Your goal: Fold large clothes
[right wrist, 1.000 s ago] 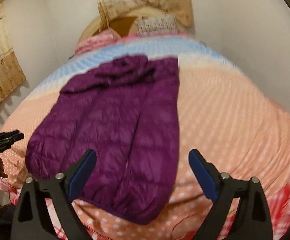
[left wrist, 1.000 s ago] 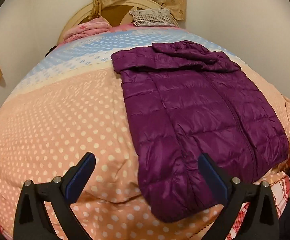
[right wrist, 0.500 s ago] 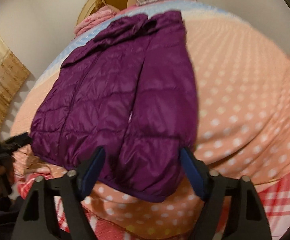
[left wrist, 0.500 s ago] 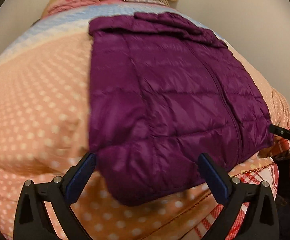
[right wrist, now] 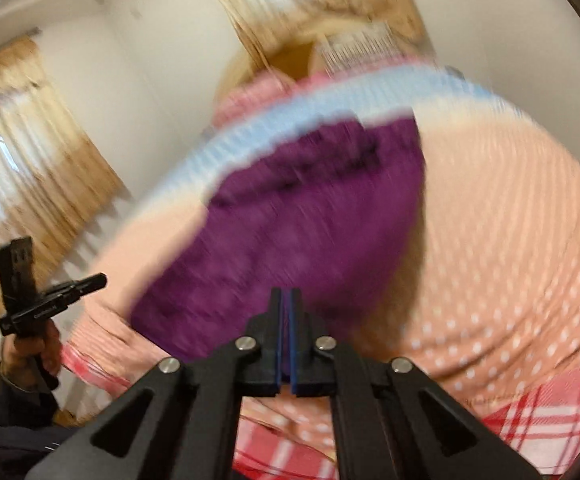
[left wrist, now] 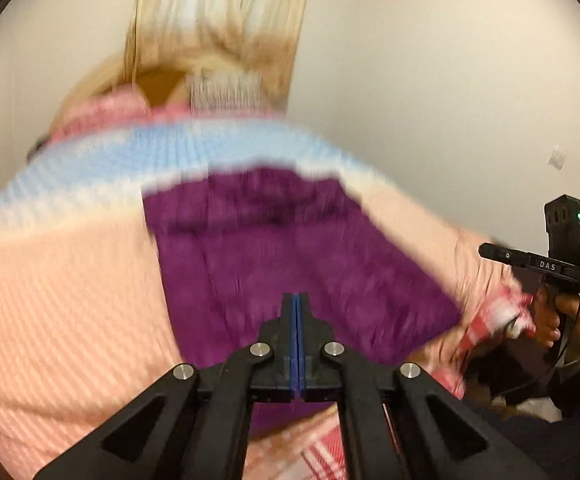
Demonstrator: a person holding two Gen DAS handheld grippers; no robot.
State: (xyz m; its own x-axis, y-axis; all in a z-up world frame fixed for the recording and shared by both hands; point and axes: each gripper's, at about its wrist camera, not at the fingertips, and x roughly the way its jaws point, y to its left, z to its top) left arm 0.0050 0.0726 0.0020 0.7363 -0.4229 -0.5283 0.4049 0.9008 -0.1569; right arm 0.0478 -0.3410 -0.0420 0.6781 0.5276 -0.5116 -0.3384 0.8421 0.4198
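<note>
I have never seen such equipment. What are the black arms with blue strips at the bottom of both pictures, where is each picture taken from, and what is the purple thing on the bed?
There is no robot here. A person holds a two-finger tool in each hand, and a wide-angle camera on each tool looks forward along its fingers. One picture comes from the left gripper, the other from the right gripper. The blue strips are their pads. A purple jacket lies on the dotted peach bed cover. Both grippers are shut at its near hem and seem to pinch it, though motion blur hides the detail. In the left view, the right hand shows at the edge, holding its tool.
</note>
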